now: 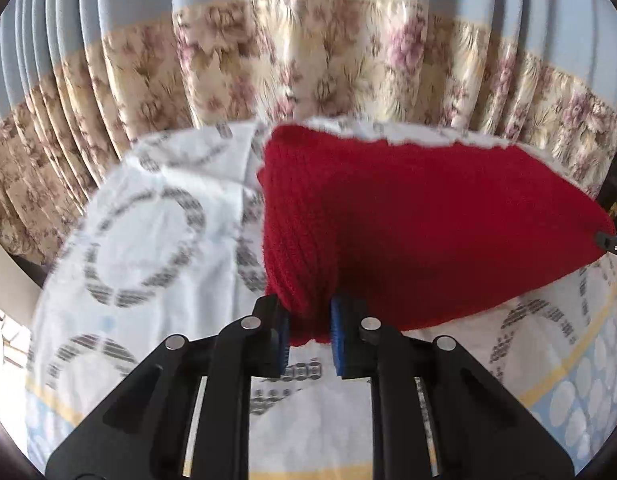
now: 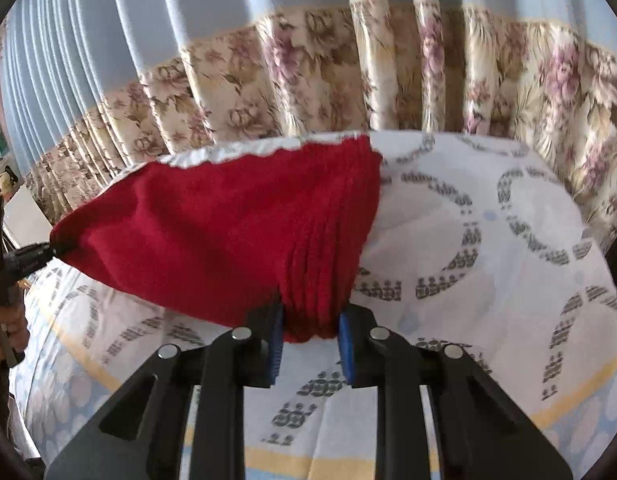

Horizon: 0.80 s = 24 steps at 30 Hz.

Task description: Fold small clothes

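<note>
Both hand-held grippers clamped on the red knit garment

The left hand-held gripper [image 1: 309, 330] pinches one near corner of the red knit garment [image 1: 408, 232] between its blue pads [image 1: 338, 336], angled downward. The right hand-held gripper [image 2: 311, 338] grips the garment's other near corner, likewise tilted down. In the right wrist view, a hand [image 2: 6, 328] beside the garment's far left tip holds the left gripper's handle.

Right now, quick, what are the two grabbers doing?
Left gripper: closed, pinching one corner of the red knitted garment.
Right gripper: closed, pinching its other corner.
</note>
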{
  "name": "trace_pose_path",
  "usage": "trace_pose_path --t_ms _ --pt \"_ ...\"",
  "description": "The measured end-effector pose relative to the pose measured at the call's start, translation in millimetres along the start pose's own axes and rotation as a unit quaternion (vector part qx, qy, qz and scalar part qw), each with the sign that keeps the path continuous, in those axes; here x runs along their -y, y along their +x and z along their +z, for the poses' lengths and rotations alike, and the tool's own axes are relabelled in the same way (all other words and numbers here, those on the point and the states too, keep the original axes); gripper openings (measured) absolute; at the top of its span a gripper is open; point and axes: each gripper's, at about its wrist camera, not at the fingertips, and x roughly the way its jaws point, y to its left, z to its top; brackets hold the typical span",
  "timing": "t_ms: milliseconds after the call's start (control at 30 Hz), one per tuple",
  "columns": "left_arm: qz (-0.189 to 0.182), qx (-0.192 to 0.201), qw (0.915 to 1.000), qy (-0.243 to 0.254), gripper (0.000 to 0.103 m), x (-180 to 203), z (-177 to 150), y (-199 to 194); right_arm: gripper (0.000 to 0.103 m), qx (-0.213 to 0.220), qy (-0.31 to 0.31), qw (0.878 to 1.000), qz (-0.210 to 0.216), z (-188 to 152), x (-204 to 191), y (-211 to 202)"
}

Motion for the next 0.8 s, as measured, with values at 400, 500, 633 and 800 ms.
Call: trace_pose_path --t_ms 400,500,633,800 --pt "0.045 -0.025 0.9985 0.021 0.066 -11.6 -33.9 12.0 0.056 -0.017 0.033 0.999 -0.01 -23.5 25.9 -0.9" --pt "0.056 0.008 0.9984 -0.008 0.07 -25.5 -13.0 -8.4 0.056 0.003 0.045 0.999 -0.02 -7.0 40.6 -8.1" --pt "0.046 0.03 0.9983 -0.017 0.08 -11.8 23.4 -11.4 0.056 0.01 0.058 0.998 -0.013 24.1 49.5 6.4" --pt "0.018 0.014 0.9997 -0.008 0.084 35.9 50.6 22.6 0.079 -0.008 0.036 0.999 -0.007 53.9 32.4 52.7"
